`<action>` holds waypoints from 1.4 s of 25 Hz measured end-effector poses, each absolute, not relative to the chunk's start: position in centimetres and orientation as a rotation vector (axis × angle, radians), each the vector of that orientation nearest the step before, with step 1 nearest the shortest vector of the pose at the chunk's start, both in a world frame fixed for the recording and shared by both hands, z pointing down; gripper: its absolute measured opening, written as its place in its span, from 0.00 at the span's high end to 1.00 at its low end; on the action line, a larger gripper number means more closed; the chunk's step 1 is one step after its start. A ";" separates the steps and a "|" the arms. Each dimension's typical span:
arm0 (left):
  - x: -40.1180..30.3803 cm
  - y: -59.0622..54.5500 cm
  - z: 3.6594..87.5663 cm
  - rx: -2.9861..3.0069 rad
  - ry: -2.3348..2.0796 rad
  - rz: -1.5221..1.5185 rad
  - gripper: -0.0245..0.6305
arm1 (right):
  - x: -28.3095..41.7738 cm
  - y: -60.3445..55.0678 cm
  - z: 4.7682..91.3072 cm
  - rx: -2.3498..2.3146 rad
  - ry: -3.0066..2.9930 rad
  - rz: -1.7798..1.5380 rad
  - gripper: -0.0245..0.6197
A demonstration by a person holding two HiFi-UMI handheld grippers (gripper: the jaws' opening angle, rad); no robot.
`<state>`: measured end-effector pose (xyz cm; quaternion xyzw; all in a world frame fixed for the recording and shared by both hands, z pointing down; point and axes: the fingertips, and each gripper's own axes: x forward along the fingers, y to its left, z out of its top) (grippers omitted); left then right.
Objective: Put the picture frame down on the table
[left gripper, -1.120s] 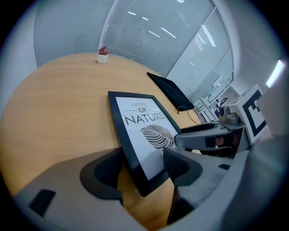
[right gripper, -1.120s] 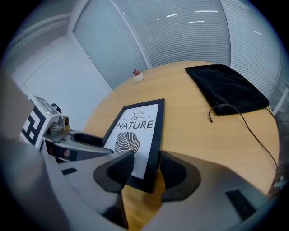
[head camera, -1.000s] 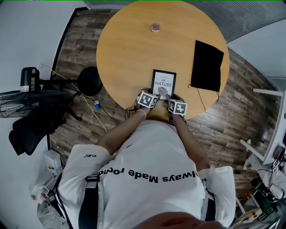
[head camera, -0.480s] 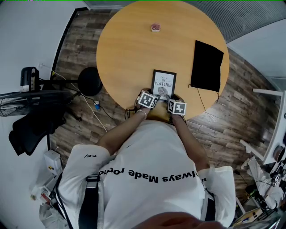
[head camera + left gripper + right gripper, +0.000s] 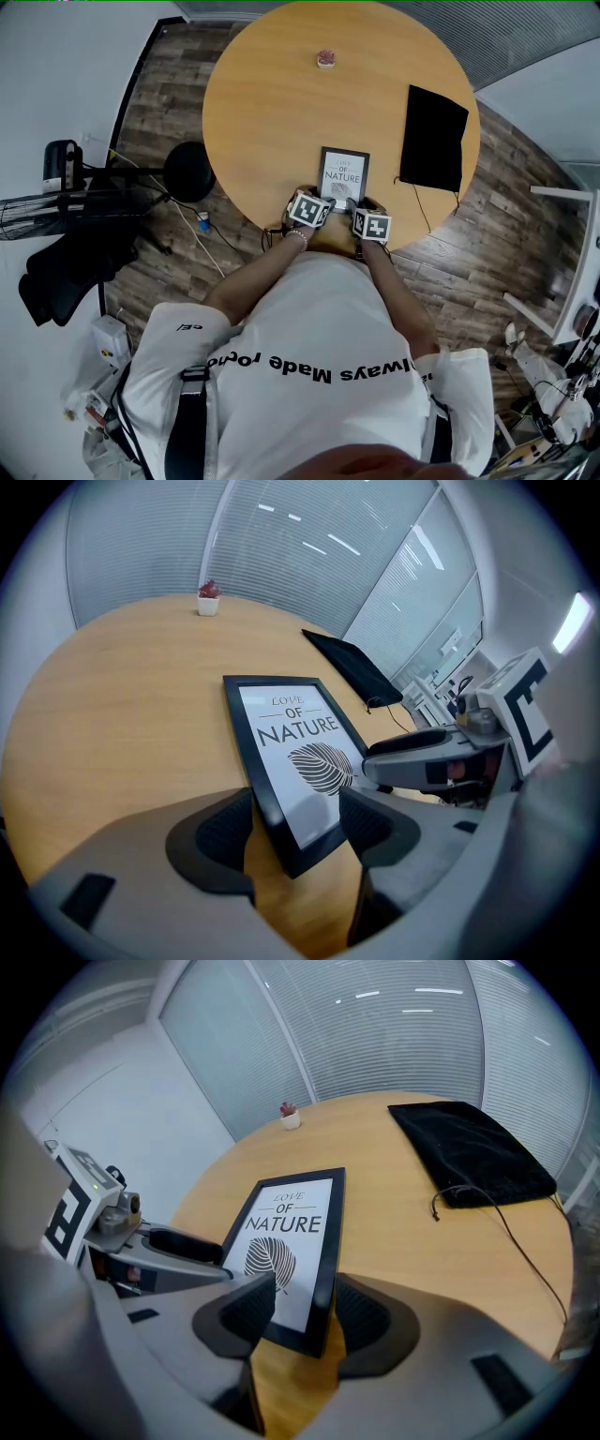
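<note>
Picture frame (image 5: pixel 343 173), black rectangle on wooden table (image 5: pixel 272 103)

The table (image 5: pixel 262 103) lies open across its left half and middle; the picture frame (image 5: pixel 343 173) blocks the near edge, a black pouch (image 5: pixel 434 138) the right edge, a small potted plant (image 5: pixel 326 58) the far edge

The right gripper (image 5: pixel 305 1305) has just been opening its jaws up wider. The frame (image 5: pixel 286 1232) has its near corner between them, pads not squeezing it, lying flat on the table (image 5: pixel 403 1237).
</note>
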<state>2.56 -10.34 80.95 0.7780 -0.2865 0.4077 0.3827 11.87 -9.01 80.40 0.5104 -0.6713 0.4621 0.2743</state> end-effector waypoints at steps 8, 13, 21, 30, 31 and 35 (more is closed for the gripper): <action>2.5 -10.7 80.0 1.986 -0.760 1.007 0.55 | 12.4 -9.3 79.5 1.404 -1.842 1.228 0.65; 2.7 -11.1 78.7 2.017 -0.782 0.954 0.56 | 13.3 -9.9 78.8 1.437 -1.889 1.214 0.69; 3.4 -12.2 75.8 2.074 -0.790 0.833 0.62 | 13.2 -11.5 75.3 1.429 -2.004 1.092 0.78; 4.3 -13.9 70.7 2.192 -0.809 0.661 0.76 | 12.5 -12.7 70.5 1.410 -2.133 0.949 0.84; 4.4 -14.0 70.1 2.211 -0.813 0.650 0.77 | 12.4 -12.7 69.9 1.412 -2.148 0.935 0.84; 4.5 -14.5 67.7 2.258 -0.823 0.594 0.80 | 12.0 -12.9 67.4 1.411 -2.207 0.874 0.85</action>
